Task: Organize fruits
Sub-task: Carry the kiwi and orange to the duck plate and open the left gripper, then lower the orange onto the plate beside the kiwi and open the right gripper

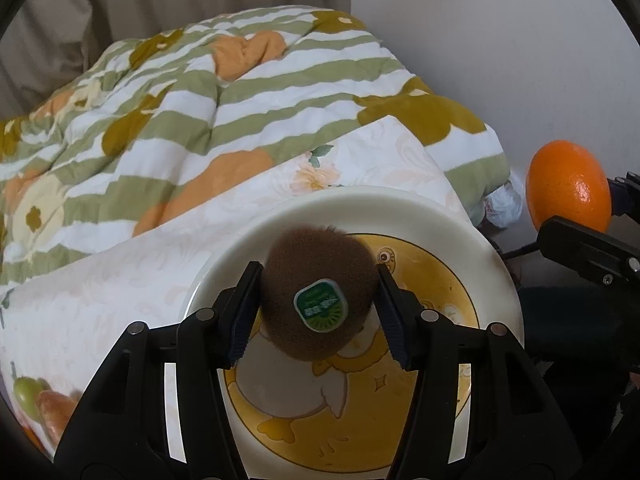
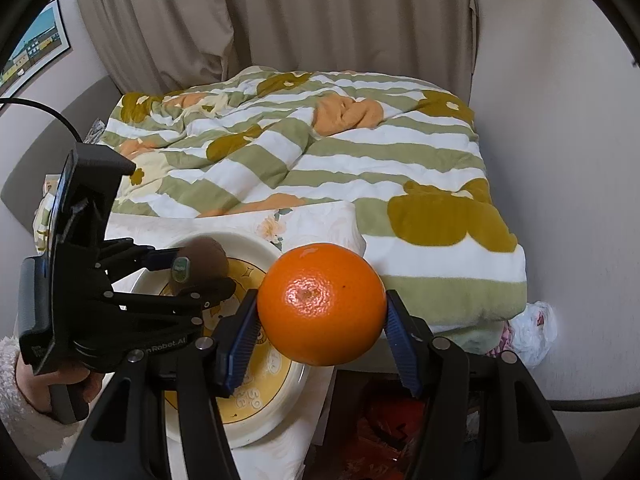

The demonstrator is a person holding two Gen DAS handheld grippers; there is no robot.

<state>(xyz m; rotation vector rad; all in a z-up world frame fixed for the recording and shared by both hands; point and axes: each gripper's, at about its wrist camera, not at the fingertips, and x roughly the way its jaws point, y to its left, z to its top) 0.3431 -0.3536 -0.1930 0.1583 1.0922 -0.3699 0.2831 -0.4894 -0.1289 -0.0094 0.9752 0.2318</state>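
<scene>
My left gripper [image 1: 318,312] is shut on a brown kiwi [image 1: 316,272] with a green sticker, held just above a cream plate [image 1: 400,204] with a yellow duck picture. My right gripper [image 2: 322,320] is shut on an orange [image 2: 322,304], held beside and above the plate's right edge [image 2: 256,248]. In the left wrist view the orange [image 1: 568,184] shows at the far right. In the right wrist view the left gripper [image 2: 188,276] holds the kiwi [image 2: 210,256] over the plate.
The plate rests on a white floral cloth [image 1: 120,280] over a table. Behind lies a rumpled green-striped blanket [image 2: 320,160] on a bed. Beige curtains [image 2: 320,20] and a wall stand behind. A plastic bag [image 2: 532,328] lies at right.
</scene>
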